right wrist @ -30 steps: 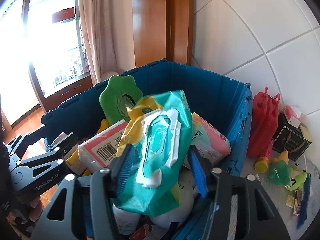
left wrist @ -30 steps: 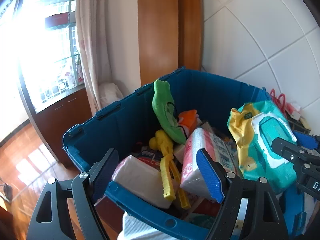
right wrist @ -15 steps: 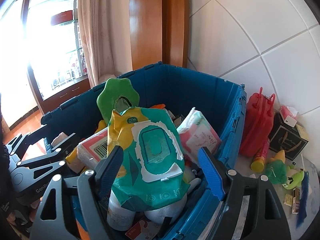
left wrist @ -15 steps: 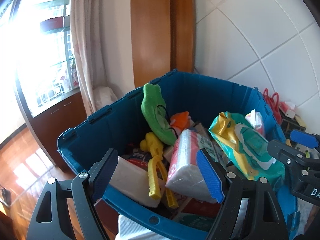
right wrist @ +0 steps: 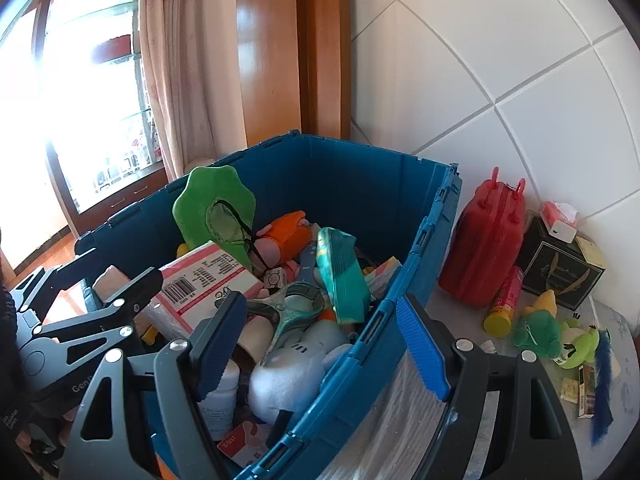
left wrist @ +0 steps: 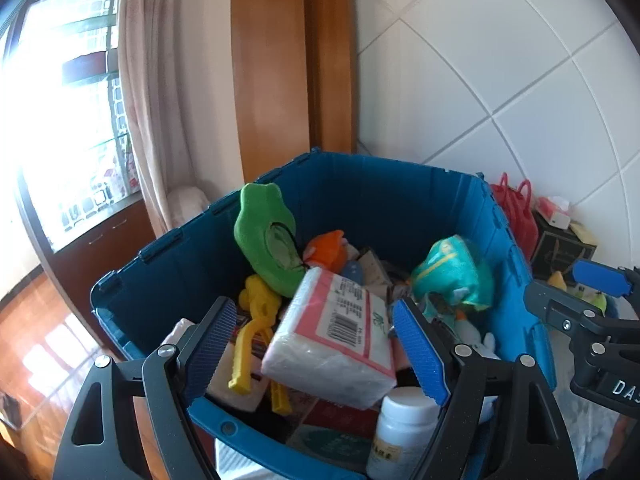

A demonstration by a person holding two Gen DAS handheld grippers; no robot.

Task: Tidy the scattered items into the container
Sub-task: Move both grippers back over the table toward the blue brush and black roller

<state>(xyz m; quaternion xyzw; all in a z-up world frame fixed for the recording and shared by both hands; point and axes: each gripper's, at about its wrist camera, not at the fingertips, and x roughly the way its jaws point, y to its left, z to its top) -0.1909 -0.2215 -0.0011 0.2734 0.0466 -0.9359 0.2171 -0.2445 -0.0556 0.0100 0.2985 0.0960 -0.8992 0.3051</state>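
Observation:
The blue bin (left wrist: 380,200) (right wrist: 352,176) holds several items. Among them are a white and pink tissue pack (left wrist: 332,344) (right wrist: 204,280), a green foam toy (left wrist: 264,236) and a yellow plastic tool (left wrist: 256,328). A teal wipes pack (right wrist: 340,272) (left wrist: 452,276) lies on its edge inside, free of both grippers. My left gripper (left wrist: 316,352) (right wrist: 96,280) stands open over the bin's near rim with nothing held. My right gripper (right wrist: 320,344) (left wrist: 576,292) is open over the bin's right rim, empty.
On the grey surface right of the bin stand a red case (right wrist: 488,248) and a black box (right wrist: 560,268). A red and yellow tube (right wrist: 504,300), green plush toys (right wrist: 536,332), a blue feather-like item (right wrist: 602,380) and small packets (right wrist: 586,390) lie there. A tiled wall is behind.
My right gripper opened and let go of the teal wipes pack, which dropped into the bin. Both grippers drew back from the bin.

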